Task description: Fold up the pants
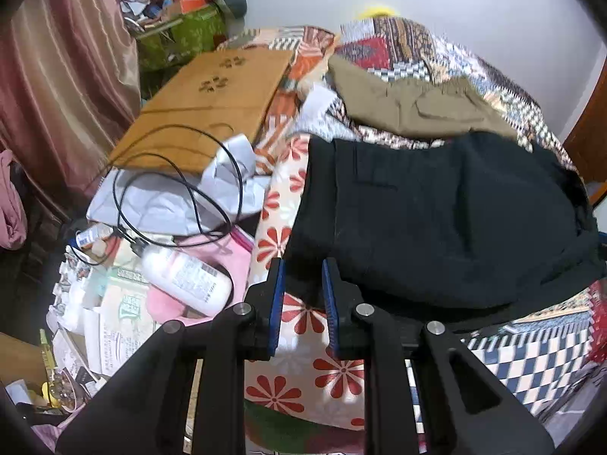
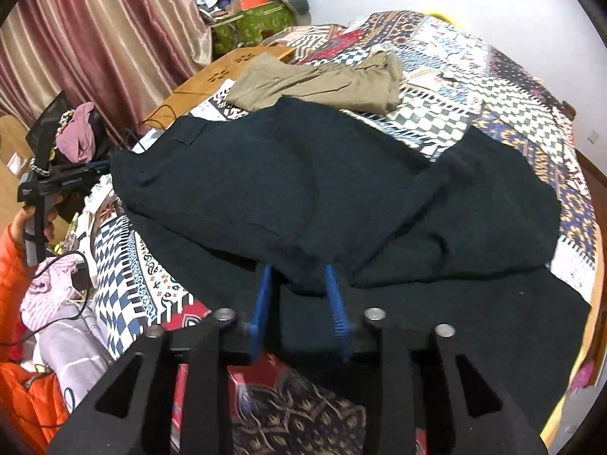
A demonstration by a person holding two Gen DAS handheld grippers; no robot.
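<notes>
Dark navy pants [image 2: 303, 197] lie on the patterned bed cover, partly folded over themselves; they also show in the left wrist view [image 1: 436, 220]. My left gripper [image 1: 302, 265] is open, its blue pads at the pants' near left edge, with cloth between the fingers. It also shows at the far left of the right wrist view [image 2: 98, 168]. My right gripper [image 2: 297, 271] is open at the near edge of the pants, with dark cloth between its blue pads.
Khaki pants [image 2: 322, 83] lie folded behind the dark ones, also in the left wrist view [image 1: 409, 106]. A cardboard sheet [image 1: 205, 102], a black cable [image 1: 178, 185], a white bottle [image 1: 186, 278] and papers crowd the left side. Curtains [image 2: 114, 38] hang at left.
</notes>
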